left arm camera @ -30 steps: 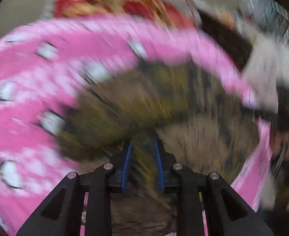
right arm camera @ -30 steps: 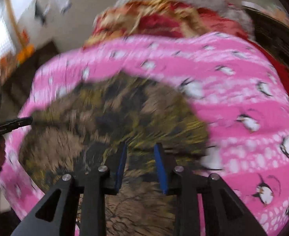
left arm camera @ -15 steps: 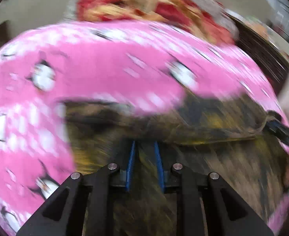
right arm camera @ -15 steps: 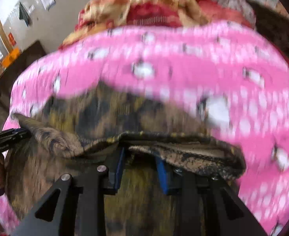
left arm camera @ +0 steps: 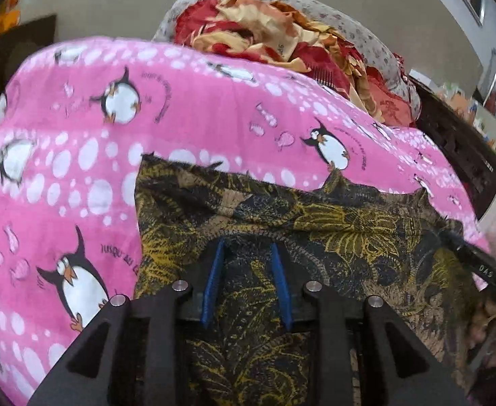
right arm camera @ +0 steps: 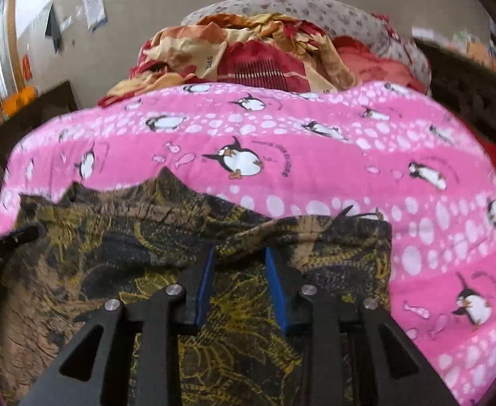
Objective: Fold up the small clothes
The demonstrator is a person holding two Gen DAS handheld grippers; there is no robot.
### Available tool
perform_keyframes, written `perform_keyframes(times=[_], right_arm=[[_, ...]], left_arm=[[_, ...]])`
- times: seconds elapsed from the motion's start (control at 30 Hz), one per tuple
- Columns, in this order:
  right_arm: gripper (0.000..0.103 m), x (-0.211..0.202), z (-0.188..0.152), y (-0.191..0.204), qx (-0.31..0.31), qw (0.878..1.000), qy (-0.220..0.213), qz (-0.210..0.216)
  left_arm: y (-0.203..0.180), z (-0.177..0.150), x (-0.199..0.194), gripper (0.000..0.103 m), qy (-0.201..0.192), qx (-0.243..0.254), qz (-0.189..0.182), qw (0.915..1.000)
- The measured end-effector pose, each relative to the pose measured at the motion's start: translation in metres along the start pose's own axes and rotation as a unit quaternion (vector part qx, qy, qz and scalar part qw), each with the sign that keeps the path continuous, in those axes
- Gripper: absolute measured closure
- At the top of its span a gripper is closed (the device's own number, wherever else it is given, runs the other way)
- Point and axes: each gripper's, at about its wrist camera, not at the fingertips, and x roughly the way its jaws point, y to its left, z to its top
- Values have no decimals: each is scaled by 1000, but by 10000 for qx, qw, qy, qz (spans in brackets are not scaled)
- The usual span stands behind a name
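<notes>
My left tongs (left arm camera: 248, 250) are opening, the blue pads parted over the brown and yellow leaf-print garment (left arm camera: 315, 223), whose folded edge drapes across the tips; I cannot tell if the pads press on it. My right tongs (right arm camera: 239, 253) stand partly open, the same fold of cloth lying over their tips, grip unclear. The garment lies on a pink penguin blanket (right arm camera: 315, 155). Beyond it sits a crumpled red and cream cloth (right arm camera: 248, 54) against a flowered pillow (right arm camera: 298, 10).
</notes>
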Motion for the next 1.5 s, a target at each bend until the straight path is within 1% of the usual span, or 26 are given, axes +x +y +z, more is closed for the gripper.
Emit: perform_keyframes(times=[0.13,0.23,0.33,0.37,0.4,0.43,0.47,0.5,0.53,0.57,0.6,0.67,0.77,0.83,0.87,0.93,0.97,1.0,1.07,1.13,1.2,1.27,1.33,1.5], right_arm=[[71,9,-1,-15,387,9982,183,422],[71,12,-3,-16,496,9972,218,521],[69,12,-2,-13,390,9978,338,422],[70,6,1,-11,320,9976,529,302],[70,-1,4,-6,272,9976,632,104],[70,-17,5,-2,212,9976,644,-157],[69,-40,3,3,133,9981,519,-289],[59,-62,-2,8,103,9989,363,-272],[41,-88,-13,13,122,9994,207,-232],[34,-105,-24,17,106,9995,161,-257],[33,-117,-35,22,60,9995,125,-288],[33,-136,-64,31,-27,9994,66,-331],[33,-148,-102,37,-17,9992,-4,-408],[33,-151,-127,36,79,9990,-7,-435],[33,-149,-138,34,149,9989,58,-442],[33,-145,-154,29,157,9988,189,-430],[33,-144,-157,29,84,9989,173,-417],[32,-143,-158,29,29,9991,145,-388],[27,-141,-159,28,13,9994,176,-287],[15,-137,-161,29,-51,9997,200,-150],[10,-134,-164,36,-186,9994,209,-187],[9,-131,-165,45,-376,9982,260,-393],[9,-131,-165,49,-430,9976,269,-477],[6,-132,-164,44,-328,9986,261,-335]], left_arm=[[3,-2,2,94,47,-57,-65,10000],[2,1,6,94,56,-80,-53,9999],[3,2,9,94,62,-98,7,9999],[3,3,9,94,68,-92,14,9999],[3,3,8,94,72,-79,24,9999],[2,3,9,94,72,-73,26,9999],[2,3,9,94,77,-76,26,9999],[2,4,9,94,82,-68,27,9999],[2,4,10,94,87,-64,27,9999],[1,4,9,94,88,-62,32,9999],[1,4,10,94,92,-48,40,9999],[1,3,10,94,99,-35,45,9999],[0,3,10,94,111,8,71,9999],[-1,3,10,94,112,15,82,9999],[-1,3,10,94,112,18,91,9999],[-1,4,11,94,119,40,118,9999],[-2,4,11,94,128,65,152,9998],[-4,4,12,94,135,94,191,9997],[-4,4,12,94,140,126,231,9996],[-4,4,12,94,141,119,222,9996],[-5,4,12,94,142,118,220,9996],[-4,4,12,94,142,98,197,9997],[-3,4,12,94,140,71,162,9997],[1,4,11,94,121,-8,65,9999]])
